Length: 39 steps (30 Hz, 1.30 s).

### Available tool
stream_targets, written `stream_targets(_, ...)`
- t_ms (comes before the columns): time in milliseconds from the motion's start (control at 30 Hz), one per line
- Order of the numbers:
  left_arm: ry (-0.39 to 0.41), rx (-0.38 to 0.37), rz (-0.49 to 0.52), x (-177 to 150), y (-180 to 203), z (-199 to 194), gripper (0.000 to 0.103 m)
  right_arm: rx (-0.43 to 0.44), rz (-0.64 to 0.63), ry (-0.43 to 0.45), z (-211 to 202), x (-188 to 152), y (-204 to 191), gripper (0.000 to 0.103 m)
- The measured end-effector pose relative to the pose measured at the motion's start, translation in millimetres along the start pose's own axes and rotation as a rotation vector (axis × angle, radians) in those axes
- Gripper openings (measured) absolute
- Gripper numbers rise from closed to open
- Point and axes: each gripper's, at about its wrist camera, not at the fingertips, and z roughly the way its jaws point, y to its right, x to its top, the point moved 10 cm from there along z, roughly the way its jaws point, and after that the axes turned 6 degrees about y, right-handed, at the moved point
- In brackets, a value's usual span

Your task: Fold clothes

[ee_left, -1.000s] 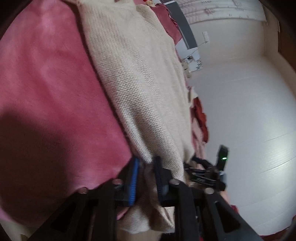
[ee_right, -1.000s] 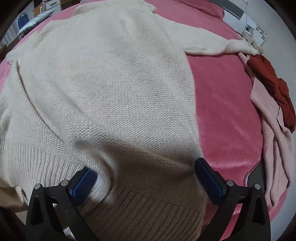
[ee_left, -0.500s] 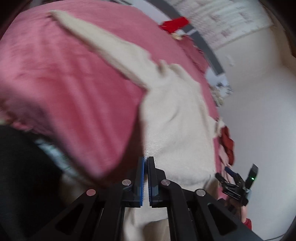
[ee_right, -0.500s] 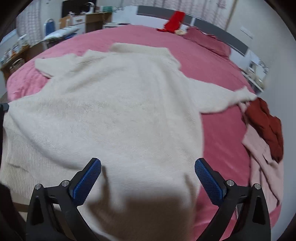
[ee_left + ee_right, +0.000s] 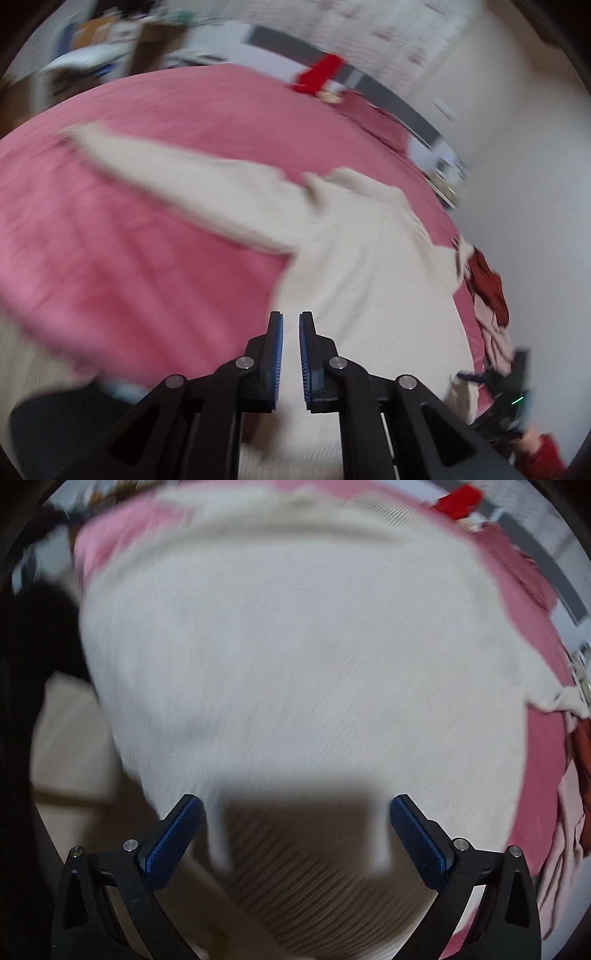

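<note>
So the cream knit sweater point(image 5: 369, 280) is lying spread flat on the pink bed, one long sleeve point(image 5: 177, 184) stretched out far left, the other reaching right. Its ribbed hem point(image 5: 314, 878) hangs nearest, at the bed's edge.

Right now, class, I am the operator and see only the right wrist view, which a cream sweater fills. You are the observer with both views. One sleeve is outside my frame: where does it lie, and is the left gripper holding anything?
Observer: That sleeve lies stretched out straight on the pink bedspread, pointing away from the body of the cream sweater.
Operator: And the left gripper?
Observer: The left gripper holds nothing. Its jaws stand a narrow gap apart, and the sweater's side edge shows past them.
</note>
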Motion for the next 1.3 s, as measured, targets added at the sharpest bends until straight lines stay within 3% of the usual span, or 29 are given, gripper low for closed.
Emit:
stream_targets(67,-0.005,-0.019,0.056,11.9,18.2,27.1,0.009,-0.044,0.074,0.065,-10.0,26.0,19.9,0.102)
stream_targets(167,-0.084,-0.026,0.133,6.9,38.2,86.3,0.009,-0.088,0.14,0.041,3.7,34.3,38.1,0.102)
stream_targets(267,-0.148,0.028,0.196,-8.2,29.9,111.0,0.009,-0.101,0.197,-0.055,27.5,12.2,46.2,0.102)
stream_targets(367,-0.157,0.009,0.226,-23.4,21.0,97.8,0.009,-0.018,0.352,-0.099,21.8,-25.5,40.0,0.102)
stream_targets(467,-0.177,0.055,0.297,-34.8,14.7,78.8,0.009,0.008,0.338,-0.156,3.2,-63.3,23.6,0.102)
stream_targets(567,-0.208,0.093,0.308,-37.9,10.7,69.2,0.009,-0.039,0.136,-0.296,-9.9,-104.7,-5.3,0.102)
stream_targets(667,-0.236,0.094,0.306,-35.4,11.2,60.7,0.009,-0.07,-0.011,-0.378,-20.2,-117.8,-21.9,0.102)
stream_targets(767,-0.139,0.088,0.328,-8.2,12.9,50.8,0.01,-0.027,0.103,-0.255,-36.1,-80.1,-14.7,0.102)
stream_targets(833,-0.062,0.114,0.322,22.1,3.4,52.8,0.01,-0.013,0.215,-0.094,-45.1,-36.3,6.7,0.102)
stream_targets(967,0.009,0.2,0.167,82.5,-46.7,69.7,0.01,-0.099,0.461,0.162,-48.0,22.6,87.0,0.102)
stream_targets(1100,0.052,0.291,-0.029,125.8,-107.9,86.6,0.011,-0.13,0.691,0.175,-9.9,37.8,196.9,0.102)
stream_targets(1133,0.063,0.311,-0.054,134.2,-120.4,91.2,0.011,-0.124,0.737,0.178,-2.4,42.2,210.8,0.097)
stream_targets(1200,0.079,0.352,-0.056,147.0,-137.3,103.2,0.011,-0.121,0.79,0.178,9.6,54.2,230.5,0.083)
stream_targets(1300,0.058,0.413,0.011,156.1,-149.6,126.7,0.011,-0.175,0.717,0.172,31.6,84.2,263.6,0.081)
